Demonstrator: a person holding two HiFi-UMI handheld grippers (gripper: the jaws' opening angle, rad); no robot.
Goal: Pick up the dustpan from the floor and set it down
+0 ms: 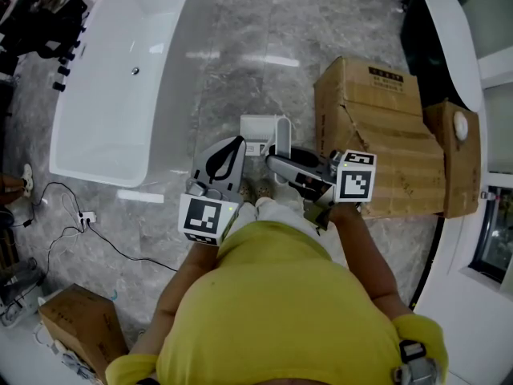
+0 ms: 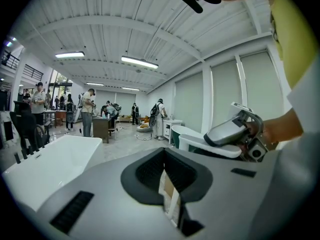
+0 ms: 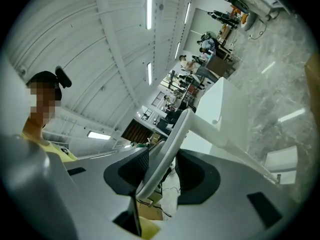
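Carry step, judged: white dustpan [image 1: 260, 128] clamped by its handle [image 3: 167, 149] in right gripper [image 1: 274, 163], left gripper [image 1: 235, 145] just left, pinched together, empty; next, level lowering onto marble floor [image 1: 240, 54] before release.

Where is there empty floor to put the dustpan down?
The bare floor ahead, between the bathtub and the big cardboard box, is free, just past the dustpan in the right gripper. The lower left is crowded, with cables and a small box.
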